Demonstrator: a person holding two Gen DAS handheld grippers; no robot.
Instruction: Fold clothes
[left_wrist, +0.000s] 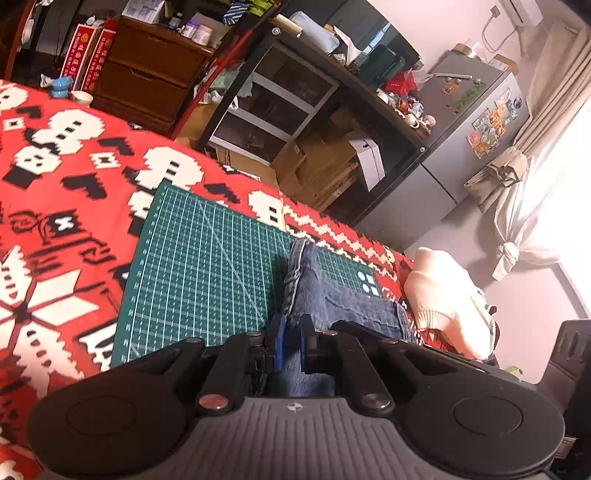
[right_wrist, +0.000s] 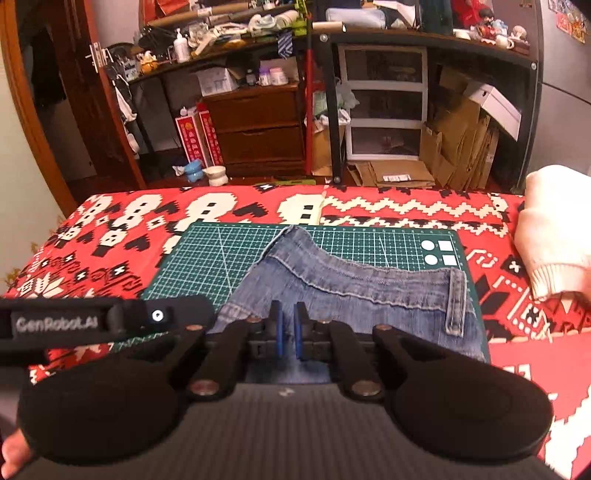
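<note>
Two claws work over one pair of blue jeans (right_wrist: 343, 284) that lies on a green cutting mat (right_wrist: 207, 254), the mat itself spread on a table covered by a red patterned blanket (right_wrist: 122, 218). Relative to the mat, the jeans cover its near right part, with the curved waistband running toward the mat's far edge and a belt loop (right_wrist: 456, 301) close to its right border. The left claw (left_wrist: 290, 341) hangs low over the mat's near edge, its blue pads set a narrow gap apart with denim showing between them; whether they pinch the cloth cannot be told. The right claw (right_wrist: 289, 330) sits above the denim at the mat's near side, its blue pads likewise slightly apart, and a grip on the fabric cannot be confirmed either. A cream knitted garment (right_wrist: 550, 236) rests on the blanket to the right of the mat, apart from it. Beyond the mat's far edge, past the table, stand a wooden drawer chest (right_wrist: 258, 125) and a white drawer unit (right_wrist: 384, 99)
</note>
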